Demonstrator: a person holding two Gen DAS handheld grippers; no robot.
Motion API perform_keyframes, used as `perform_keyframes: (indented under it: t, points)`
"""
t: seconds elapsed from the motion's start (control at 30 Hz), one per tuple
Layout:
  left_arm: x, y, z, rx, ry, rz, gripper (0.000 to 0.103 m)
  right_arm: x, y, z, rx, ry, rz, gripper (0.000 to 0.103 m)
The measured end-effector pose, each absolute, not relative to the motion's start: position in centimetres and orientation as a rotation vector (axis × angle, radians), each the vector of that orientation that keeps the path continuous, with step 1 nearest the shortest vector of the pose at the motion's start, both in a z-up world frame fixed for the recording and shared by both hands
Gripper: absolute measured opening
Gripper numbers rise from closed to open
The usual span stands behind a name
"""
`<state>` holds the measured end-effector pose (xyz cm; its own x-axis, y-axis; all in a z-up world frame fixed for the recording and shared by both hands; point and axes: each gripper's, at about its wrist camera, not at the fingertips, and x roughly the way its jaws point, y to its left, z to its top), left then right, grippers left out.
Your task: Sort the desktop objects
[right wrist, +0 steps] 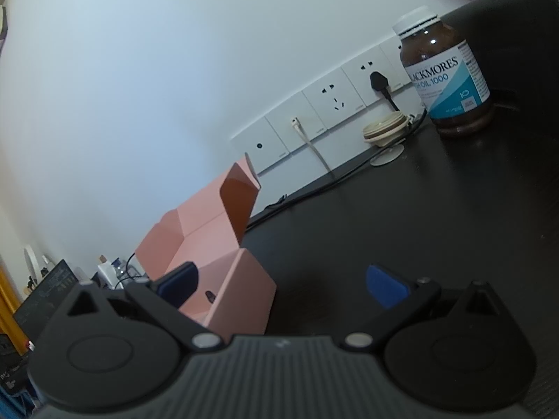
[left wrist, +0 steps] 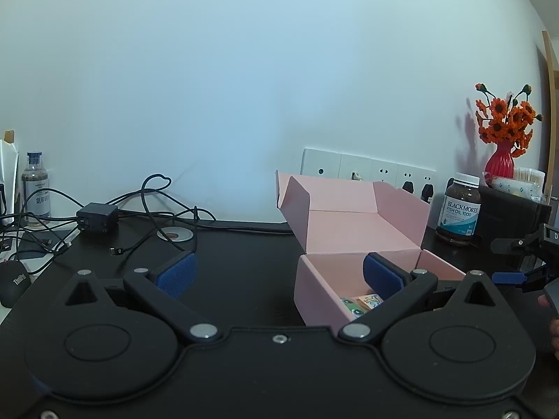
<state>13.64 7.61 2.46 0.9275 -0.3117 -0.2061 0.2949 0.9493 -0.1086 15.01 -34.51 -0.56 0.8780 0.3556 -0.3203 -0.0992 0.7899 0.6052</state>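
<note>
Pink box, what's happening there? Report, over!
Both hand-held grippers open, empty: left, right. Pink box lid up, small items inside. Fish oil bottle upright, well clear.

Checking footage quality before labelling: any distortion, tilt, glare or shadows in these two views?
Left wrist view: fisheye bends the wall edges; the orange flowers cast a soft shadow on the wall. Right wrist view: strongly tilted horizon, a small glare spot on the fish oil bottle, pink box slightly soft.

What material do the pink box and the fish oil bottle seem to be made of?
Pink box: likely thin cardboard, matte; it shows sharp fold creases and standing flaps.
Fish oil bottle: amber, glossy, see-through; bright highlights fit plastic or glass, I cannot tell which. Its white cap looks like ribbed plastic.
</note>
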Motion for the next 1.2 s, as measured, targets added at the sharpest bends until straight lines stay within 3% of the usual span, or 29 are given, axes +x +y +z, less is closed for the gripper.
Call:
perform_keyframes:
  t: [1.2]
  points:
    - [13.34, 7.24, 2.44, -0.057, 0.211, -0.313, 0.103, 14.85, -34.42, -0.45, 0.604, 0.437, 0.253, 0.102]
